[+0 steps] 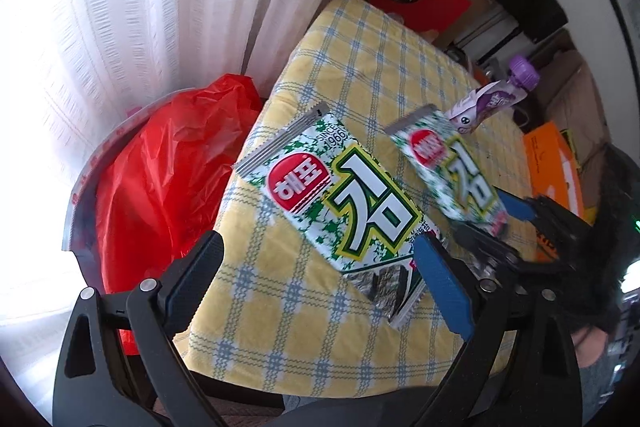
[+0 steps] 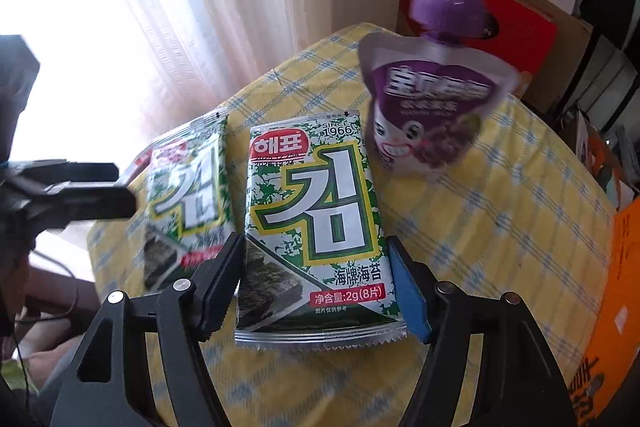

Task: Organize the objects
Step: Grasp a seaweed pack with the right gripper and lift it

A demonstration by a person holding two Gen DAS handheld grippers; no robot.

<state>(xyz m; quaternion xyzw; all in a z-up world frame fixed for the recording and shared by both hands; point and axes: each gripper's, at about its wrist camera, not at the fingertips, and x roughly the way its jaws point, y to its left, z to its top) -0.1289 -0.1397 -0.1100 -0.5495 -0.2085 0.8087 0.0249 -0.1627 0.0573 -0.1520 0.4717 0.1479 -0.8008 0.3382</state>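
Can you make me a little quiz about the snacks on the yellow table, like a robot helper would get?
1. Pick one: what colour is the cap on the pouch? A green, B purple, C orange.
2. True or false: the right gripper has a seaweed packet between its fingers.
3. Count: how many seaweed packets in all can you see over the checked cloth?

Key: 1 B. 2 True. 3 Two: the gripped one and a second packet to its left in the right wrist view.
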